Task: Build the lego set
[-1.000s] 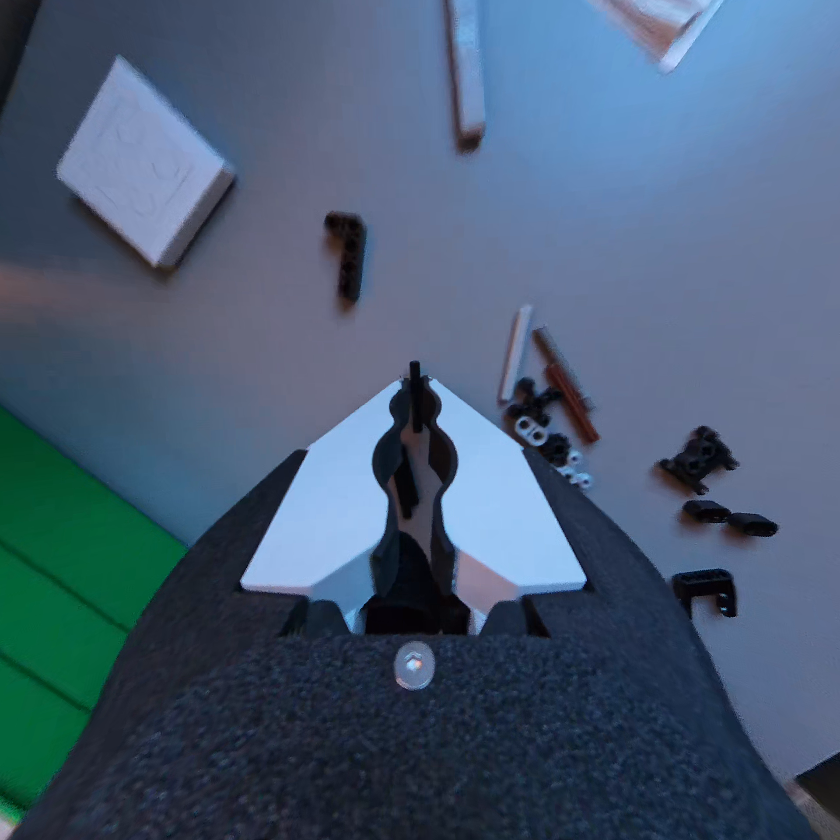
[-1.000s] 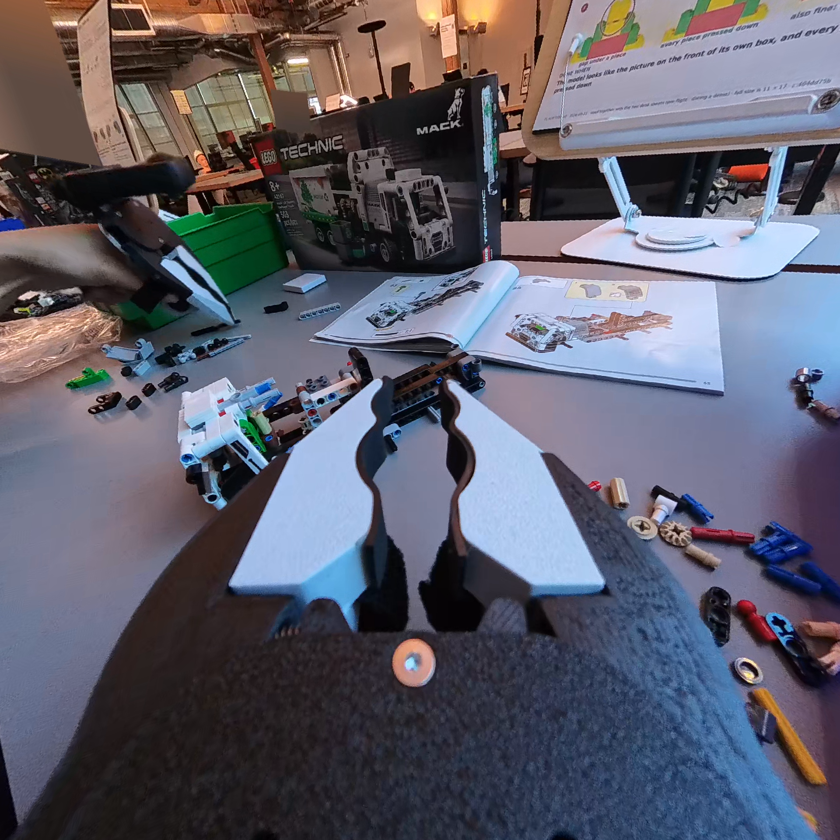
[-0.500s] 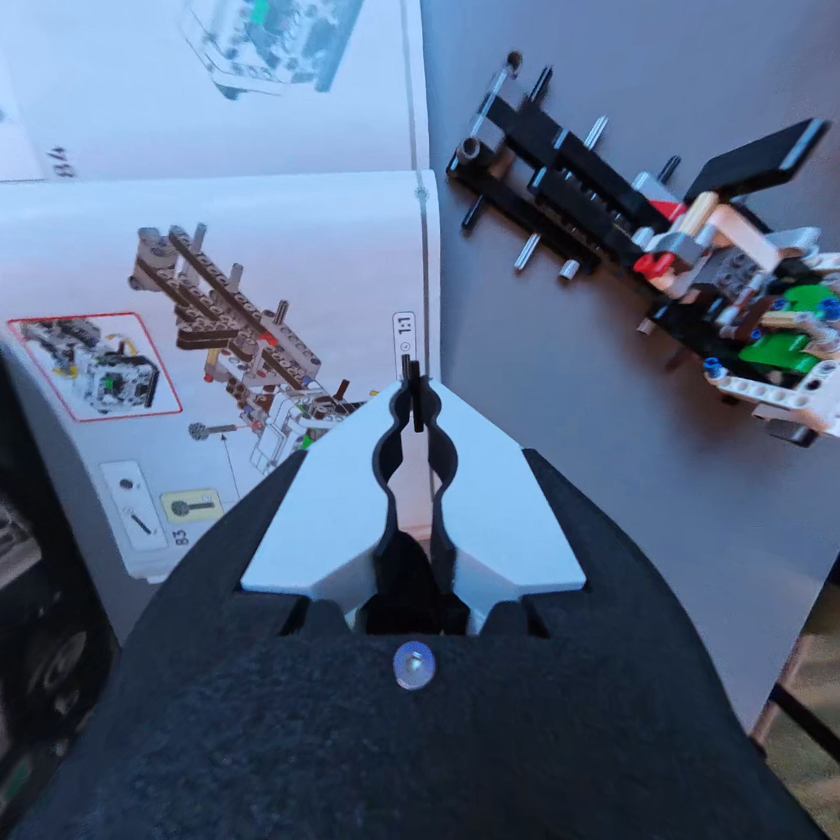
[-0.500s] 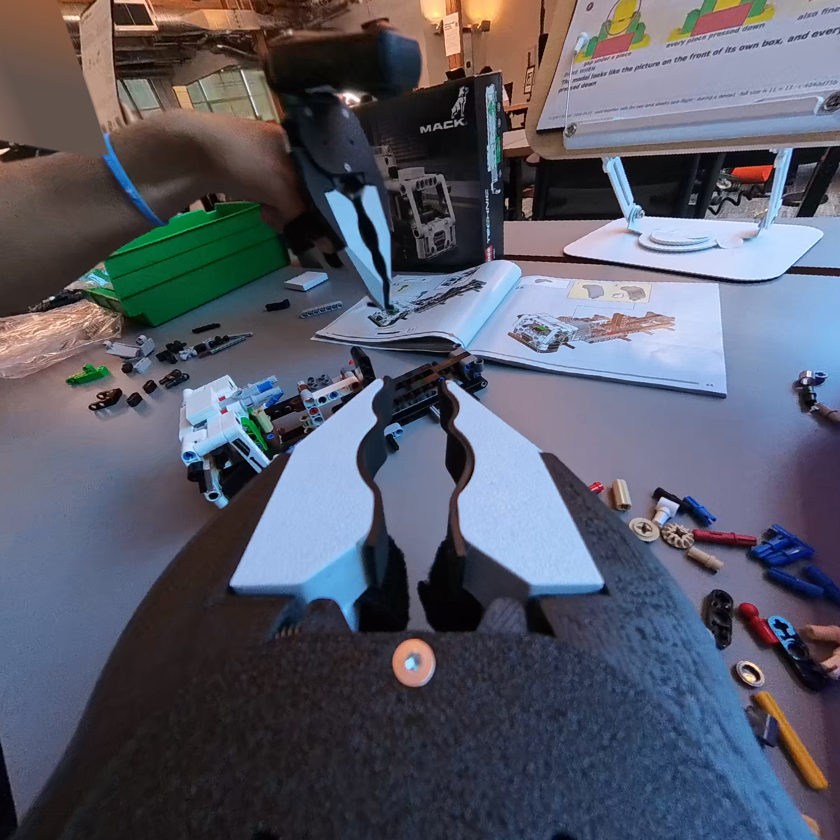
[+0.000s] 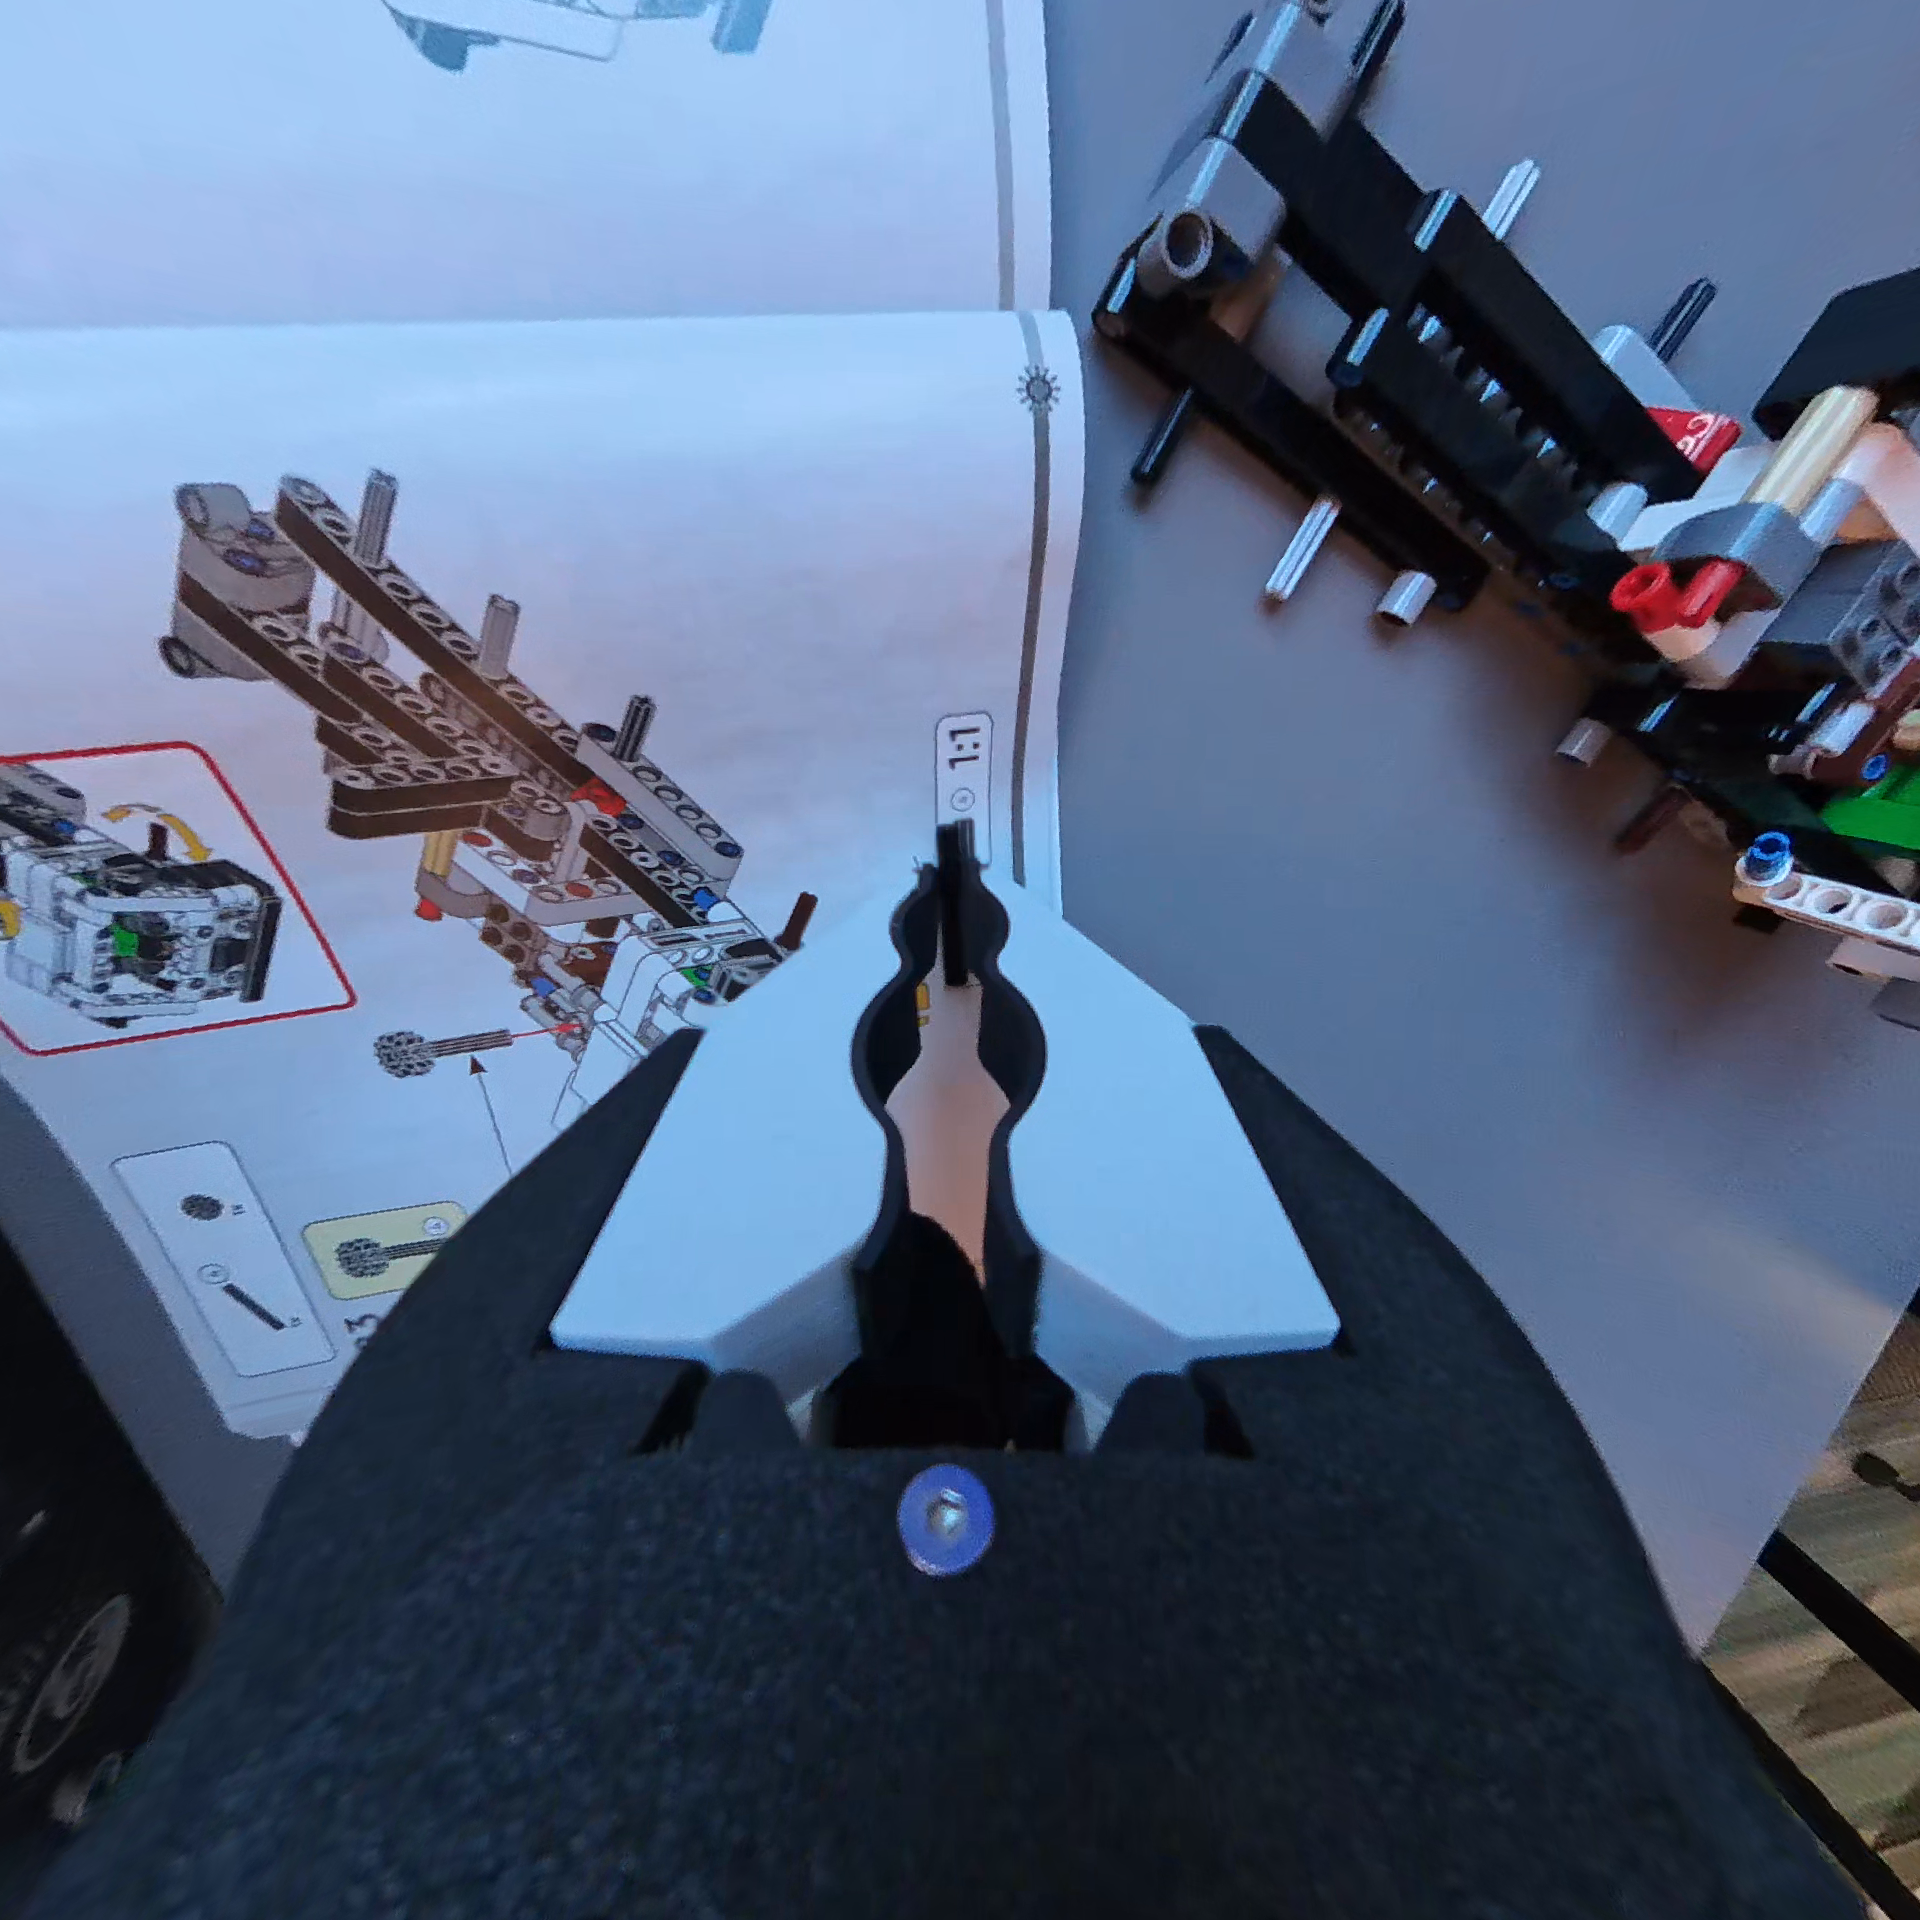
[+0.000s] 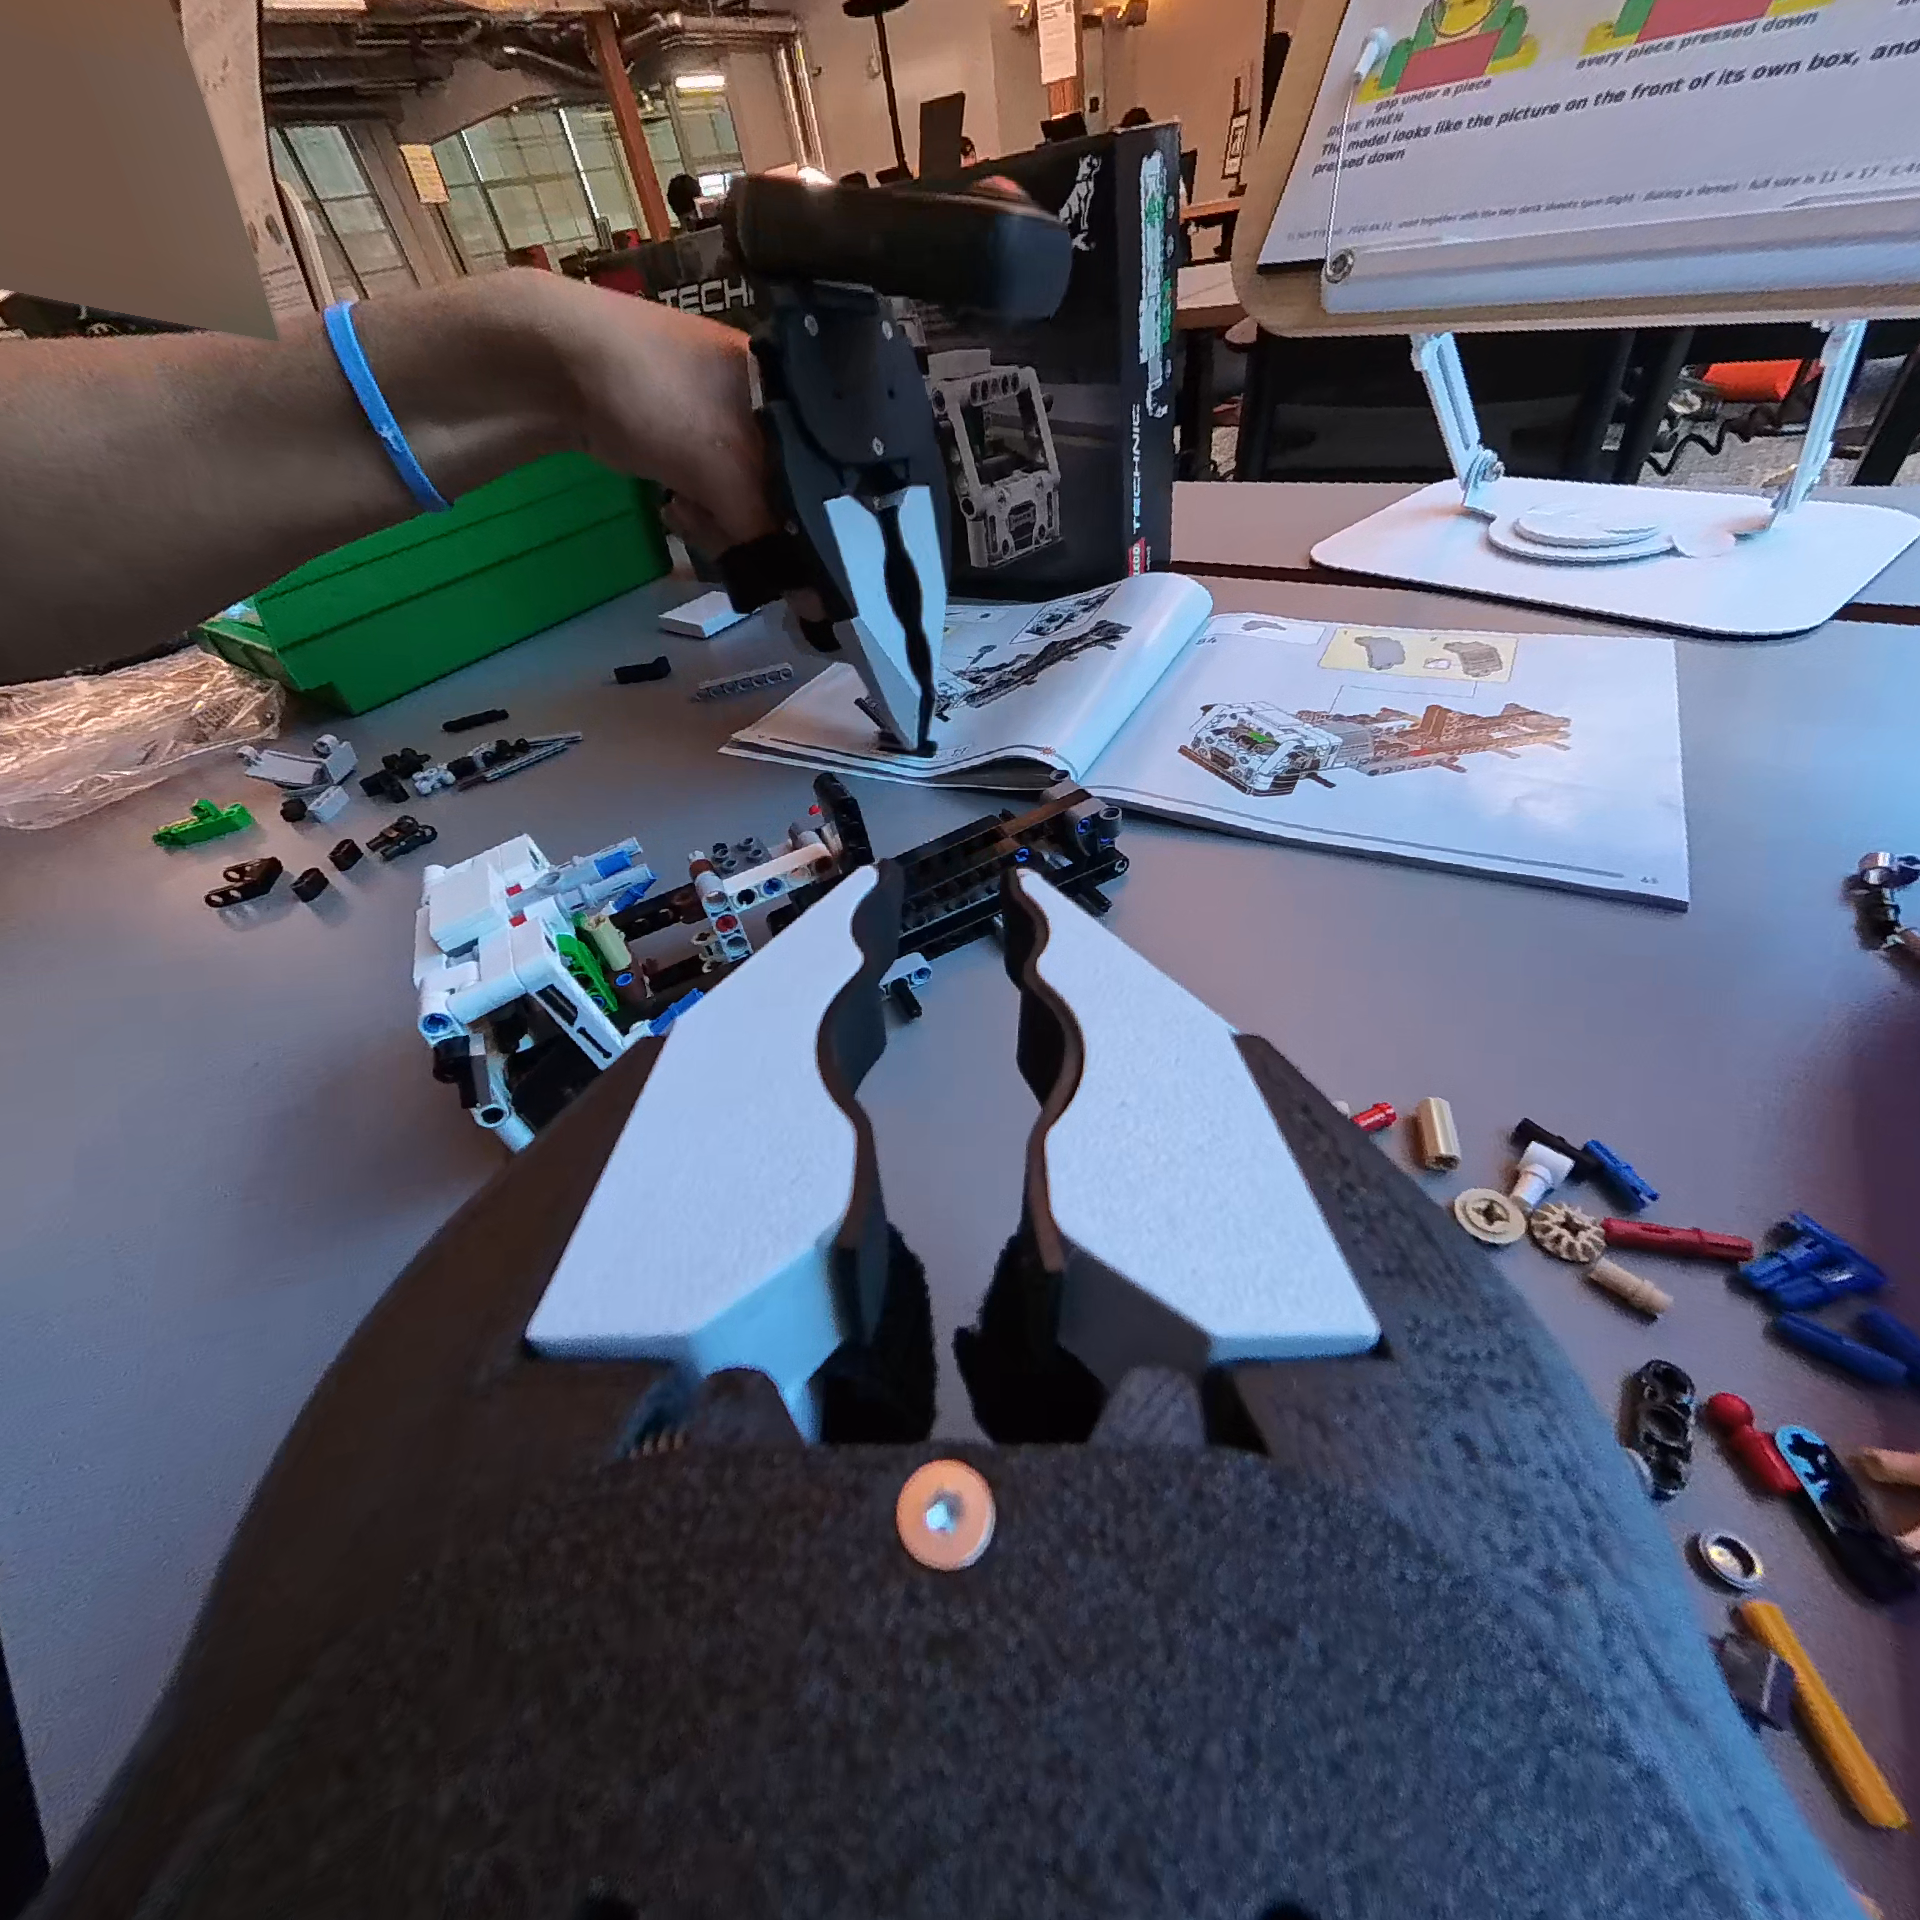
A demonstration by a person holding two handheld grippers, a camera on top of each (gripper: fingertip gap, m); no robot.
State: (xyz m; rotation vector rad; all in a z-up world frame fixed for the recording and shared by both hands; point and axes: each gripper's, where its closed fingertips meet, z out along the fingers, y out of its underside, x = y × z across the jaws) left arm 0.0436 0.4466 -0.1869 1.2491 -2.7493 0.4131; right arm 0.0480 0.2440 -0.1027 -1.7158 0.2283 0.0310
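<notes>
Left gripper (image 5: 951, 868) jaws pinch a black rod (image 5: 954, 904) upright at the booklet (image 5: 623, 468) page's edge, likely checking length; right gripper (image 6: 945, 894) jaws spread, idle.

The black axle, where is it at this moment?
The black axle is pinched at the tip of the left tongs, held down over the open instruction booklet near its edge, left of the half-built truck.
</notes>
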